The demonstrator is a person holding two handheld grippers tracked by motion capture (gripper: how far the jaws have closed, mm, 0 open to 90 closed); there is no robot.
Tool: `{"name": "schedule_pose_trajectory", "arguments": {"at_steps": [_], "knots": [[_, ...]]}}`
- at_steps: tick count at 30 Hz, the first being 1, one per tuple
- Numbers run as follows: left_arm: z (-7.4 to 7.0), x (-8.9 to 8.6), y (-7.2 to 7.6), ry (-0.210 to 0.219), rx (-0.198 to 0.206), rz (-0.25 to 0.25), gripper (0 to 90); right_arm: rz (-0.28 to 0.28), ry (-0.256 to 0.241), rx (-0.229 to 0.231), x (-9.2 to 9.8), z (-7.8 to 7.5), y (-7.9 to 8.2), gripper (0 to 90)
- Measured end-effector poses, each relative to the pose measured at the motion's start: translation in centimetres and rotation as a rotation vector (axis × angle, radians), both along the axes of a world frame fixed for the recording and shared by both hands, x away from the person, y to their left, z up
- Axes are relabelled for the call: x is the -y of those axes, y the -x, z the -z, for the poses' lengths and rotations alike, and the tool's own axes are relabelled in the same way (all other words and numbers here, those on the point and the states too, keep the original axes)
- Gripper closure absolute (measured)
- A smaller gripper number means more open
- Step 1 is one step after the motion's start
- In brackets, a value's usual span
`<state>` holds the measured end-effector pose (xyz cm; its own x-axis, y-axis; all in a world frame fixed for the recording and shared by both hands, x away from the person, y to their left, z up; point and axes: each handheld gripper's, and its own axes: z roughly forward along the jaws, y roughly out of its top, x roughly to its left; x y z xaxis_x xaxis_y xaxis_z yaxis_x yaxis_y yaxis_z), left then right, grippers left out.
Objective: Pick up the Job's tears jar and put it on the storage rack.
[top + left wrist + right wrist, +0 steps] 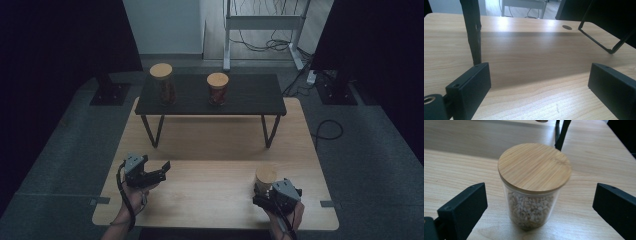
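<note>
- One jar (534,187) of pale grains, wooden lid on, stands upright on the table (210,190) between my right gripper's (536,212) jaws, which are spread wide and clear of its glass.
- My left gripper (539,87) is released too, holding nothing, jaws over bare wood.
- Beyond both, a black shelf (210,97) carries two more jars (162,82).

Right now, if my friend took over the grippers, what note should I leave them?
Left gripper: open, holding nothing, above the wooden table.
Right gripper: open, its jaws on either side of the jar of pale grains, not touching it.
That jar stands upright on the table, lid on.
Two more lidded jars, a taller one and a shorter one, stand on the small black shelf at the back.
Done: nothing gripped yet.
Left: probably close on the near jar and move it.
</note>
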<state>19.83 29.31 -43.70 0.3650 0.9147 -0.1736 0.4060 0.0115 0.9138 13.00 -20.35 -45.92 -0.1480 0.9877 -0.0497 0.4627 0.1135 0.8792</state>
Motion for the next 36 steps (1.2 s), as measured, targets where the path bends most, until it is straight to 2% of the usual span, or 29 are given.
{"name": "schedule_pose_trajectory", "arguments": {"at_steps": [7,11,27,34,36], "knots": [[-0.1,-0.1,0.1,0.000,0.005,-0.001,4.1,-0.011,0.001,-0.015,-0.3,0.7,-1.5,0.0],[-0.1,-0.1,0.0,0.000,0.004,-0.002,4.1,-0.008,0.024,-0.025,-0.7,0.9,-2.2,0.0],[-0.1,-0.3,0.0,0.002,0.006,-0.009,4.1,-0.009,0.050,-0.071,-0.9,1.6,-4.2,4.1],[-0.1,-0.3,-0.1,0.002,0.005,-0.014,4.1,-0.012,0.059,-0.082,-1.1,1.7,-4.9,14.4],[0.0,-0.3,-0.1,0.003,0.004,-0.014,4.1,-0.018,0.046,-0.087,-0.9,1.7,-4.9,17.0]]}}
